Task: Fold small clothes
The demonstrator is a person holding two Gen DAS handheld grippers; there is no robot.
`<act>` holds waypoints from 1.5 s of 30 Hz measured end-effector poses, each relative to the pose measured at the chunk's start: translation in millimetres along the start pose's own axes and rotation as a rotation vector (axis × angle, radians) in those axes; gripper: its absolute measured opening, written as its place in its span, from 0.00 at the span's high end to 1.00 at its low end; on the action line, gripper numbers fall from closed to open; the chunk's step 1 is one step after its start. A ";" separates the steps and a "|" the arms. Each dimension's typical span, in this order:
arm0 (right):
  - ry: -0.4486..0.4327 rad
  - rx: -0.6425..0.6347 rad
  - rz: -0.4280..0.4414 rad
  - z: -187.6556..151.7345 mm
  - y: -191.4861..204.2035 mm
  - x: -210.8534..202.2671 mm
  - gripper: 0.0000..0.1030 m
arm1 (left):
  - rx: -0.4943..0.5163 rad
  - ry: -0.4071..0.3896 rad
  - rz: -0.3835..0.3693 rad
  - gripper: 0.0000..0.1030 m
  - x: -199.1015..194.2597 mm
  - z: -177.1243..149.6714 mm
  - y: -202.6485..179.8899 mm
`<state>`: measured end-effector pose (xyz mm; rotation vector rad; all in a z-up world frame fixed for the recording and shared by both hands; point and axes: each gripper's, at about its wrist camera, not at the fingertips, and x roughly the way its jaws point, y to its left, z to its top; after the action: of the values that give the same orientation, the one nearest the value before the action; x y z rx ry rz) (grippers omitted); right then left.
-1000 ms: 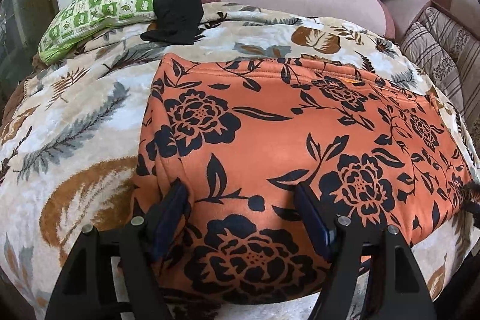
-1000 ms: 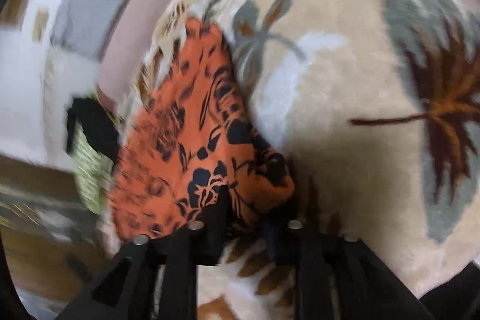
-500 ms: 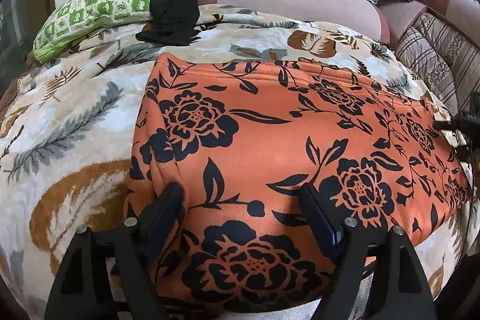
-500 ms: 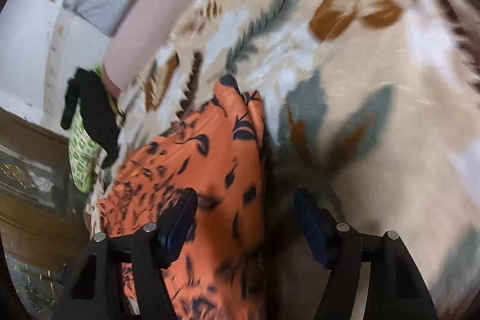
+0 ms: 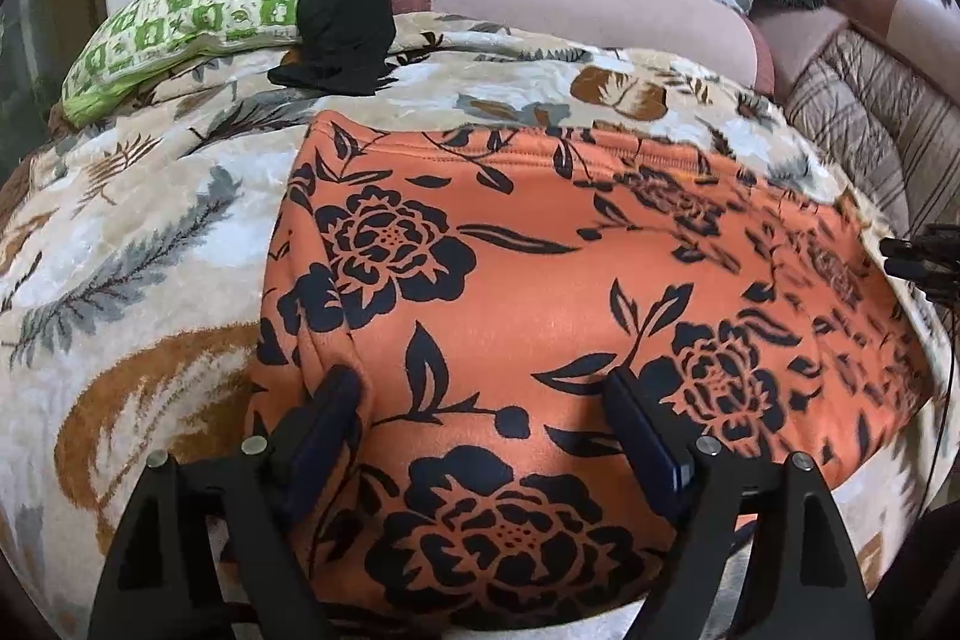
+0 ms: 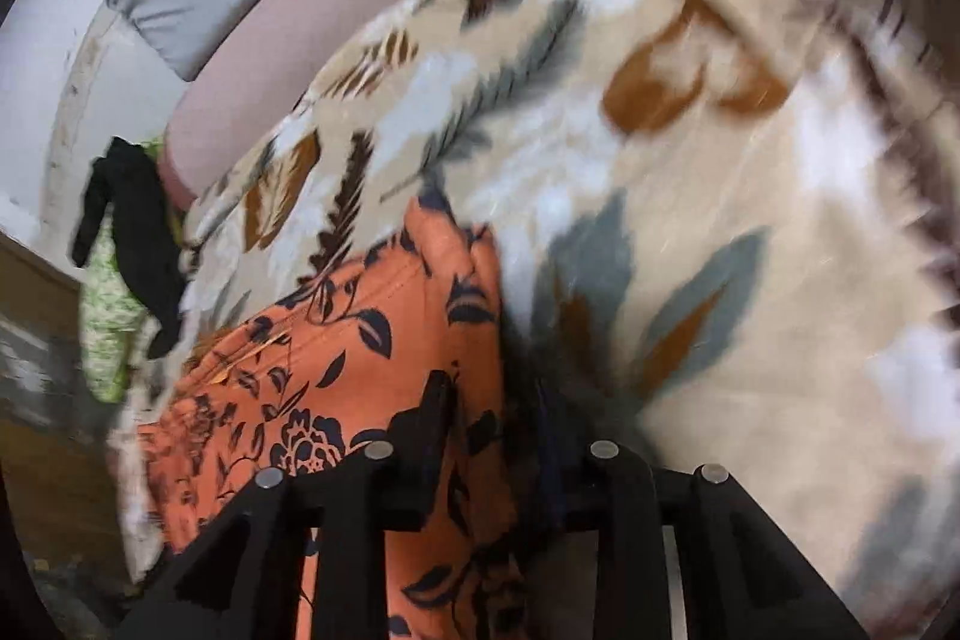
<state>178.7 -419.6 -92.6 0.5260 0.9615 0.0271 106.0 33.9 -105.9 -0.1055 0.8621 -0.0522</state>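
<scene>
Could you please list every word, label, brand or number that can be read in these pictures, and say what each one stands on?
There is no readable text in either view.
The green checked pillow has small motifs in its squares, too small to read as letters.
The orange floral garment and the leaf-patterned blanket bear only patterns.

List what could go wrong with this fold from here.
1. The right gripper, its jaws just closing on the orange floral garment's edge, may catch the plush blanket underneath too.
2. The left gripper rests open on the cloth, so a pull could drag and bunch it.
</scene>
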 end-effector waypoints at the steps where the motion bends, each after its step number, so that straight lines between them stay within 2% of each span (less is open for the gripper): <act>1: -0.017 -0.026 0.010 -4.3 7.7 -10.4 0.70 | -0.030 -0.001 -0.016 0.18 -6.2 1.6 4.3; 3: -0.042 -0.120 0.055 -19.6 31.9 -34.0 0.65 | -0.081 -0.018 -0.029 0.18 -21.0 3.6 14.2; 4: -0.040 -0.146 0.088 -28.0 39.8 -38.1 0.51 | -0.119 -0.035 -0.041 0.18 -32.5 3.9 22.7; 5: -0.025 -0.172 0.129 -39.5 48.4 -40.8 0.29 | -0.162 -0.047 -0.054 0.18 -43.5 2.2 32.7; 6: -0.002 -0.196 0.164 -52.2 54.1 -41.4 0.25 | -0.200 -0.053 -0.065 0.18 -51.4 -0.6 41.8; 8: 0.051 -0.214 0.192 -76.2 58.3 -32.2 0.25 | -0.290 -0.037 -0.073 0.18 -62.9 -10.5 64.0; 11: 0.123 -0.186 0.177 -102.1 47.3 -8.6 0.25 | -0.393 0.062 -0.081 0.19 -52.6 -27.9 92.1; 12: 0.137 -0.175 0.176 -104.9 44.3 -4.4 0.25 | -0.420 0.110 -0.103 0.26 -43.5 -33.0 97.9; 13: 0.128 -0.179 0.176 -103.2 45.5 -5.1 0.25 | -0.457 0.177 -0.138 0.43 -29.3 -39.1 104.1; 14: 0.123 -0.178 0.182 -101.3 46.6 -5.2 0.24 | -0.451 0.197 -0.100 0.71 -26.0 -40.3 106.1; 15: 0.121 -0.166 0.193 -99.2 45.9 -5.0 0.24 | -0.462 0.201 -0.119 0.82 -28.6 -39.5 109.1; 16: 0.124 -0.149 0.204 -100.1 44.1 -4.5 0.24 | -0.482 0.209 -0.149 0.85 -32.4 -38.7 110.1; 18: 0.121 -0.130 0.215 -100.0 41.7 -5.0 0.24 | -0.499 0.208 -0.158 0.85 -35.7 -40.7 111.5; 21: 0.123 -0.138 0.221 -101.3 36.7 -2.8 0.24 | -0.609 0.247 -0.218 0.80 -23.1 -50.5 127.0; 22: 0.123 -0.134 0.226 -100.6 36.2 -2.5 0.24 | -0.603 0.252 -0.230 0.78 -26.2 -45.5 126.6; 24: 0.123 -0.125 0.237 -100.1 37.4 0.5 0.24 | -0.542 0.261 -0.189 0.62 -32.7 -32.4 119.8; 26: 0.124 -0.120 0.246 -99.8 34.5 -0.3 0.24 | -0.494 0.221 -0.195 0.49 -41.2 -13.8 114.6; 28: 0.123 -0.114 0.253 -99.2 32.7 -1.1 0.24 | -0.442 0.172 -0.179 0.45 -41.8 5.3 113.5; 31: 0.123 -0.105 0.259 -98.3 31.4 -1.9 0.24 | -0.356 0.138 -0.128 0.45 -16.6 46.7 111.0; 34: 0.124 -0.096 0.270 -96.7 29.5 -2.4 0.24 | -0.327 0.176 -0.108 0.46 25.5 72.4 108.9; 35: 0.125 -0.094 0.273 -96.5 28.9 -2.5 0.24 | -0.325 0.195 -0.105 0.56 40.9 78.1 108.4; 36: 0.127 -0.091 0.279 -96.0 27.8 -2.6 0.24 | -0.300 0.214 -0.081 0.85 51.1 80.2 105.8; 37: 0.128 -0.088 0.284 -95.9 26.8 -2.8 0.24 | -0.284 0.250 -0.034 0.90 64.3 80.9 105.6; 40: 0.135 -0.088 0.299 -95.1 24.9 -2.5 0.24 | -0.438 0.248 -0.098 0.90 68.1 76.2 130.9; 42: 0.138 -0.079 0.309 -94.3 23.3 -2.2 0.24 | -0.438 0.236 -0.108 0.88 64.9 75.5 132.7; 45: 0.138 -0.039 0.333 -92.7 17.9 -2.6 0.24 | -0.350 0.189 -0.011 0.79 40.3 76.0 118.6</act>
<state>108.0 -366.1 -125.2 0.6497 0.9966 0.3847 190.4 153.6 -100.7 -0.4386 1.0539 0.0801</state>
